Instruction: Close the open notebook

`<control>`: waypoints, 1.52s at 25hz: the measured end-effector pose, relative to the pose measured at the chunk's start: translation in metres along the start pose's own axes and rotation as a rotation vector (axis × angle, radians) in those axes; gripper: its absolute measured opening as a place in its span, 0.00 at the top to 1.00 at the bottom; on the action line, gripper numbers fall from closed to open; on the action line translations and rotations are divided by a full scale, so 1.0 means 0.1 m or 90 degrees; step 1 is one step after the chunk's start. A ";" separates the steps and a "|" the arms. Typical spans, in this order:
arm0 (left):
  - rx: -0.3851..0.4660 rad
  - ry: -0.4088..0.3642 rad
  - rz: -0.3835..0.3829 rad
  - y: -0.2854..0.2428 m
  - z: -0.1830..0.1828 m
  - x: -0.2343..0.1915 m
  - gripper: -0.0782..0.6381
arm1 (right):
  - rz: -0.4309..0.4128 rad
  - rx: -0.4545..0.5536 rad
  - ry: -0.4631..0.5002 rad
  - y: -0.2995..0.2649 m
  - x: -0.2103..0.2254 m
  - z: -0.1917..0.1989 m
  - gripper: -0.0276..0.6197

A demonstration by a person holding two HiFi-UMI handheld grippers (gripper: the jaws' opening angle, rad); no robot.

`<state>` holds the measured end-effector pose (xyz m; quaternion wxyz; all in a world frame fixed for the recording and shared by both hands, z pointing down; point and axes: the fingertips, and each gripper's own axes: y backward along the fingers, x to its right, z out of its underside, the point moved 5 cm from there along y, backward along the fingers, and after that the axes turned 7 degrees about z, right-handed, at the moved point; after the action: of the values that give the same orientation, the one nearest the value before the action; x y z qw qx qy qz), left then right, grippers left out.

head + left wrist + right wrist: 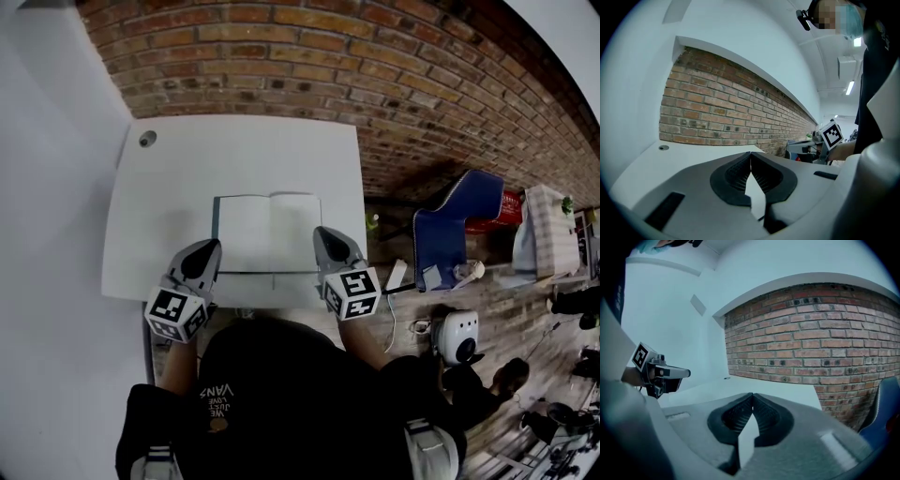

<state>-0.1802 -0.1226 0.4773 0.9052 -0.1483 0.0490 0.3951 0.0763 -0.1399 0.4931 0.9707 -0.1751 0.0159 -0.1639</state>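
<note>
An open notebook with blank white pages lies flat on the white table, near its front edge. My left gripper hovers at the notebook's near left corner, its jaws together with nothing between them. My right gripper is at the near right corner, over the right page's edge, also shut and empty. In the left gripper view the tips meet, and the right gripper's marker cube shows beyond. The right gripper view shows closed tips and the left gripper off to the side.
A brick wall runs behind the table. The tabletop has a cable hole at its far left corner. To the right on the floor stand a blue chair and a round white device, with clutter further right.
</note>
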 end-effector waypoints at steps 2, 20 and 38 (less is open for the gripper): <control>-0.009 0.006 -0.001 -0.01 0.06 -0.05 0.88 | 0.008 -0.008 -0.001 -0.04 0.01 0.06 0.96; -0.097 0.084 -0.026 -0.14 0.68 -0.43 0.88 | 0.035 -0.108 0.011 -0.40 0.06 0.61 0.96; -0.200 0.187 -0.064 -0.22 1.22 -0.70 0.88 | 0.034 -0.223 0.060 -0.64 0.09 1.09 0.96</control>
<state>-0.2150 -0.1483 0.6124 0.8727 -0.3459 0.1108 0.3264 0.0745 -0.1630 0.6179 0.9276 -0.3332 0.0942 -0.1405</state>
